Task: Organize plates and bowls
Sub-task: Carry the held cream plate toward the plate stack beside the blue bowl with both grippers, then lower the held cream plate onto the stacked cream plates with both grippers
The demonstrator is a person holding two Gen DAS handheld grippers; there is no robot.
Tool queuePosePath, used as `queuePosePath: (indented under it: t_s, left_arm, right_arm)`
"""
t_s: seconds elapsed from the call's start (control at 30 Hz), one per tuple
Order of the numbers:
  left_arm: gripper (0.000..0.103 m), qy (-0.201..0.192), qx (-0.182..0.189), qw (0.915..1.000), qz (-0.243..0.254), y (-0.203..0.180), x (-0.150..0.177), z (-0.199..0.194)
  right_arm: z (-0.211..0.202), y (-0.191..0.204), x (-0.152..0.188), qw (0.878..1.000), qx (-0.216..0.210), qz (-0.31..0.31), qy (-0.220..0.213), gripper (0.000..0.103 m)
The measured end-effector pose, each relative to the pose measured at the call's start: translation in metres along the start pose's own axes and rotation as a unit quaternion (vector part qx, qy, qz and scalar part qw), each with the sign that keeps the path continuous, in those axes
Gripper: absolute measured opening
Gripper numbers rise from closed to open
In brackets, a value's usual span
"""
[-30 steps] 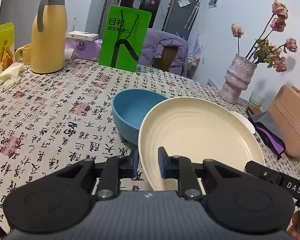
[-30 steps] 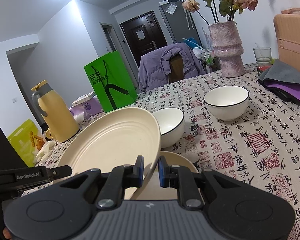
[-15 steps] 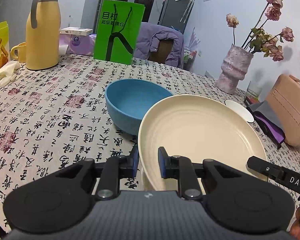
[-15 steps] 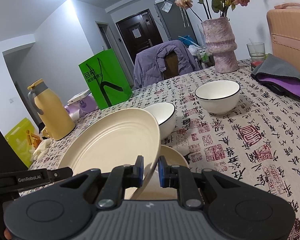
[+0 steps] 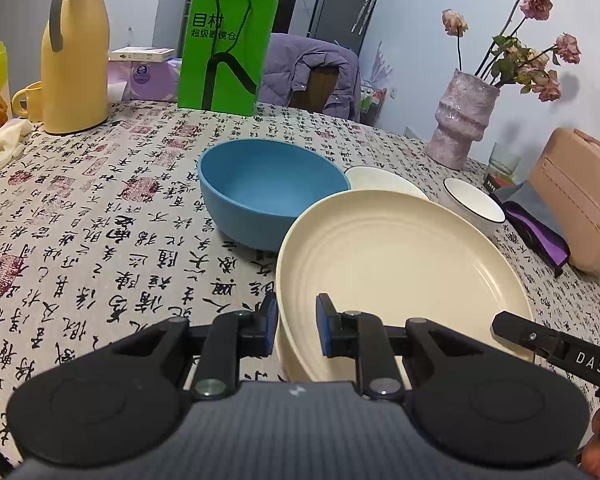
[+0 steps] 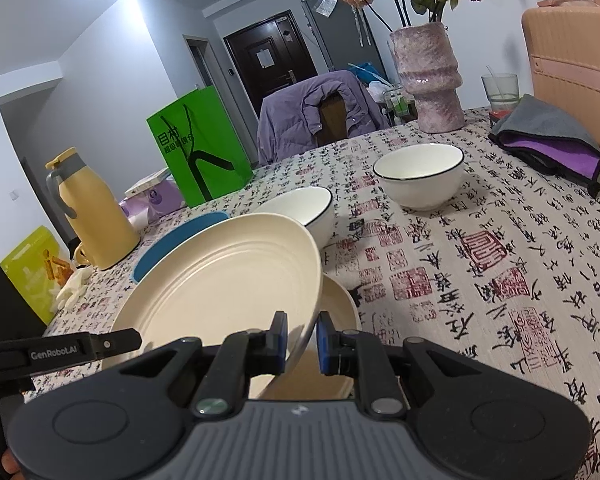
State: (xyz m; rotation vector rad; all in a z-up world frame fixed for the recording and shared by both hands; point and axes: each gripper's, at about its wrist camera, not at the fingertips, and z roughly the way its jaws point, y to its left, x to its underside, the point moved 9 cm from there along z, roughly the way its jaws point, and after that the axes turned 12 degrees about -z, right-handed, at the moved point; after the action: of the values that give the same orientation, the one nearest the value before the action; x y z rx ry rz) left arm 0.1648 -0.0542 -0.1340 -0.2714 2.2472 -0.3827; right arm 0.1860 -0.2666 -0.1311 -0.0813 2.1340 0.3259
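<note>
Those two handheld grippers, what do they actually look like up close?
Both are matte black, with a ribbed grey body nearest the camera and two rounded black housings. The left gripper and right gripper each have two slim black fingers tipped with blue pads. White lettering marks the side bars: "DAS" on one, "GenRobot.AI" on the other.

Left gripper view: plate ahead-right over a second plate, large bowl ahead-left, two small bowls beyond, vase far right, thermos far left.
</note>
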Motion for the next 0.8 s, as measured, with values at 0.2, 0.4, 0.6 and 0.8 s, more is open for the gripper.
queuePosePath:
  t_s: [0.2,0.4,0.6,0.8]
  left_arm:
    - [0.02,0.001,-0.002,1.0,0.008,-0.001,0.004,0.002]
    - [0.02,0.002,-0.008,0.9998,0.018,-0.002,0.01,0.005]
    - [0.02,0.001,-0.014,0.9995,0.029,-0.003,0.015,0.009]
    - [0.02,0.001,-0.022,0.999,0.038,-0.001,0.018,0.014]
  right_arm:
    - [0.001,-0.002,0.006,1.0,0.004,0.0,0.007,0.015]
    - [0.002,-0.003,0.009,1.0,0.01,-0.004,0.011,0.015]
    - [0.006,-0.004,0.013,1.0,0.016,-0.008,0.017,0.015]
    - [0.009,-0.003,0.016,0.999,0.018,-0.019,0.019,0.015]
